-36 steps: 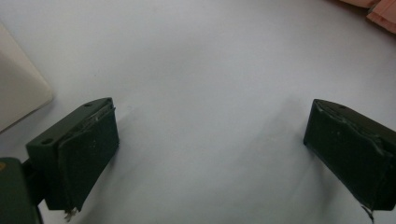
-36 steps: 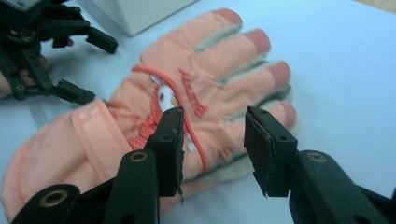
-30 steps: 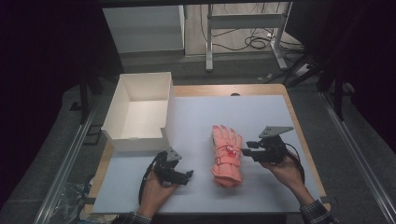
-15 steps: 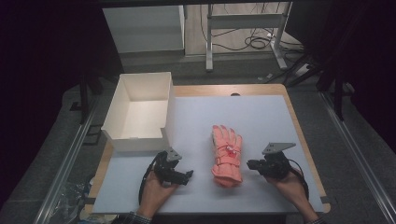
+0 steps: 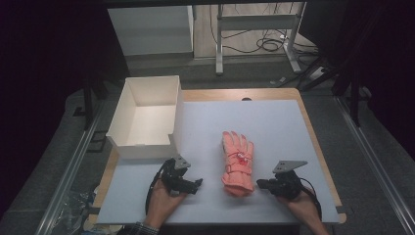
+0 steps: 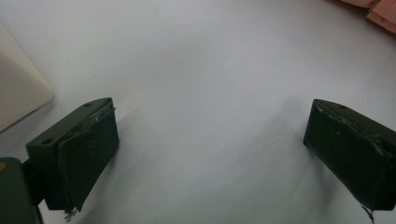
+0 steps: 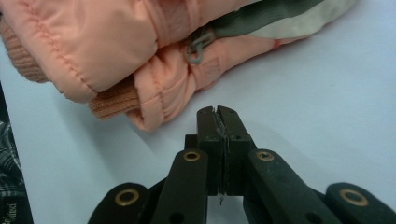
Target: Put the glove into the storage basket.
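A salmon-pink padded glove [image 5: 238,163] lies flat on the white table sheet [image 5: 274,127], fingers pointing away, knit cuff toward the person. Its cuff and a grey strap with a clip fill the top of the right gripper view [image 7: 140,46]. My right gripper [image 5: 262,184] rests on the sheet just right of the cuff, jaws pressed together on nothing [image 7: 217,116], a short gap from the glove. My left gripper [image 5: 196,184] sits on the sheet left of the glove, its jaws wide apart over bare sheet [image 6: 210,140].
An open white box [image 5: 146,117] stands at the table's left, its corner [image 6: 18,93] near my left gripper. The wooden table edge [image 5: 313,132] runs along the right. Beyond the table are desk legs and cables [image 5: 264,44] on the floor.
My right gripper has drawn back from beside the glove's middle toward the front edge, near the cuff. The left gripper and the glove have stayed put.
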### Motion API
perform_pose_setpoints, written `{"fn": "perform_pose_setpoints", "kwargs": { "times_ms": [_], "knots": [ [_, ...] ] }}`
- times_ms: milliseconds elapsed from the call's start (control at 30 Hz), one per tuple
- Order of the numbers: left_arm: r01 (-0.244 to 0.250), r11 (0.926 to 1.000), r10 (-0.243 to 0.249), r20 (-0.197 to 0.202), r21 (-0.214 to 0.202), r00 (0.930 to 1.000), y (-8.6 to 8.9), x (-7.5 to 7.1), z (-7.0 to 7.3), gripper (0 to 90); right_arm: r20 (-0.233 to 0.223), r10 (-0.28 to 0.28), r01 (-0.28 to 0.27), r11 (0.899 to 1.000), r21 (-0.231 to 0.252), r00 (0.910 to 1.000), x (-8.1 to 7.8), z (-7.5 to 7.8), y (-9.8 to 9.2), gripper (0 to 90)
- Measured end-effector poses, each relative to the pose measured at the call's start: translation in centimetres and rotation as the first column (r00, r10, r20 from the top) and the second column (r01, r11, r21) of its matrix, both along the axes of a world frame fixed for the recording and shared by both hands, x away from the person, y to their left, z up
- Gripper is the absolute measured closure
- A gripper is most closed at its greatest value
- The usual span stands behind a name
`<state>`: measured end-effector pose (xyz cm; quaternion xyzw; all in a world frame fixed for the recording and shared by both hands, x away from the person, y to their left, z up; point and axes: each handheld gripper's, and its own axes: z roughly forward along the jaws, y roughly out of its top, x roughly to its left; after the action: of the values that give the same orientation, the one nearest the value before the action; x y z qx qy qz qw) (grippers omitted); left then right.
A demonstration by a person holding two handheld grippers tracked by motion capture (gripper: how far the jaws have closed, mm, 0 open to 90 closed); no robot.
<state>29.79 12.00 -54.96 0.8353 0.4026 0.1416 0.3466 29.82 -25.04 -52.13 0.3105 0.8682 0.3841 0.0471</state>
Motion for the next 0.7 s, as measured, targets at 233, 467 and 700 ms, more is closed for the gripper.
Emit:
{"fn": "perform_pose_setpoints", "kwargs": {
  "times_ms": [233, 467, 700],
  "knots": [
    [0.000, 1.0000, 0.000, 0.000, 0.000, 1.0000, 0.0, 0.0, 0.0, 3.1, 0.000, 0.029, -0.029, 1.000, -0.008, 0.9996, 0.1, -0.4, 1.6, 87.4],
    [0.000, 1.0000, 0.000, 0.000, 0.000, 1.0000, 0.0, 0.0, 0.0, 3.1, -0.001, 0.041, -0.041, 0.999, -0.007, 0.9991, 0.5, -0.5, 2.9, 87.0],
    [0.000, 1.0000, 0.000, 0.000, -0.001, 1.0000, 0.0, 0.0, 0.0, 3.1, -0.001, 0.057, -0.057, 0.998, 0.002, 0.9984, 0.6, -0.7, 4.0, 86.8]
  ]
}}
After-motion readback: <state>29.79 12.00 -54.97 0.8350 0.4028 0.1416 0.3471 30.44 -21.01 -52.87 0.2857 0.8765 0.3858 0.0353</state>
